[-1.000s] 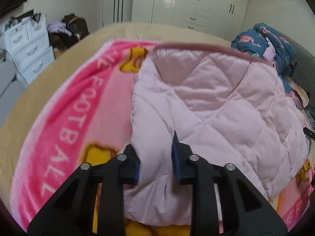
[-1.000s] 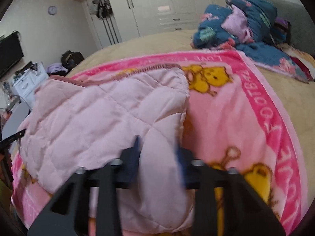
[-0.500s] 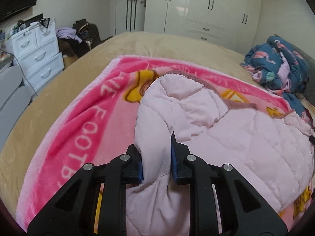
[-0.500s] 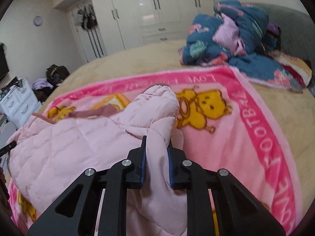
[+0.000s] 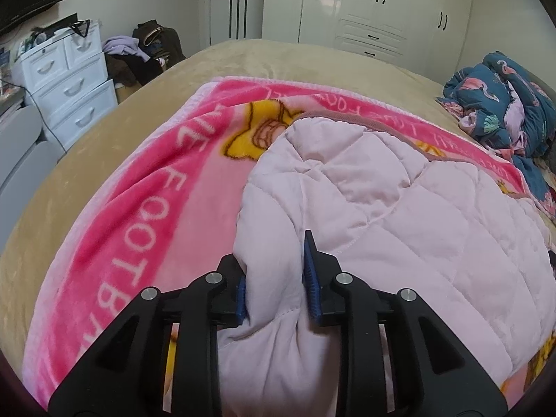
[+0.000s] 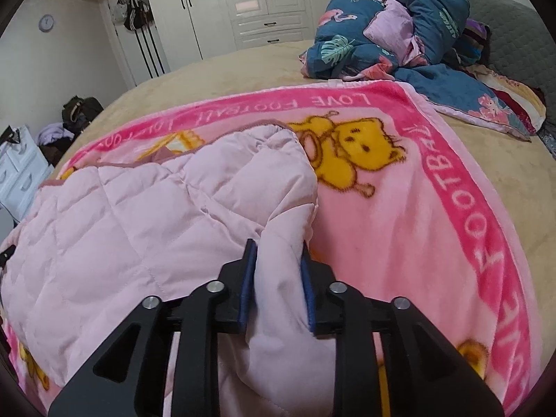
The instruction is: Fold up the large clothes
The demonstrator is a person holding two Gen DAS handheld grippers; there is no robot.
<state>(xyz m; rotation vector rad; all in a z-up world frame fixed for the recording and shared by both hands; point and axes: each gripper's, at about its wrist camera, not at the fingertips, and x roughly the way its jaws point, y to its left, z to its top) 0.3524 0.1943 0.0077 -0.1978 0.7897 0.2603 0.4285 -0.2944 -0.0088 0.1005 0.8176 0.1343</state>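
On a beige bed (image 5: 114, 160) draped with a pink cartoon-bear blanket (image 6: 410, 222), we hold a pale pink quilted jacket (image 5: 399, 208) at two corners, one gripper in each hand. Our left gripper (image 5: 274, 278) has a thick fold of the jacket's edge between its blue pads (image 5: 310, 292); its jaws have just been opening a little, yet the padding still bulges against both pads, so the grip holds. Our right gripper (image 6: 278, 278) has the opposite corner bunched between its own blue pads (image 6: 247, 285) in the same way, jaws likewise just eased apart a little but still pressing on the cloth. From the left wrist, the jacket spreads from the jaws toward 2 o'clock, its darker trimmed hem (image 5: 347, 114) lying across the blanket near 12 o'clock. From the right wrist, the garment fills the frame from 9 to 12 o'clock, with the yellow bear (image 6: 351, 149) showing just past its far edge at 1 o'clock. A heap of blue flamingo-print bedding (image 6: 399, 24) sits at 1 o'clock by the headboard, white wardrobes (image 5: 375, 7) stand behind the bed, and a white drawer unit (image 5: 69, 80) stands at 10 o'clock in the left view.
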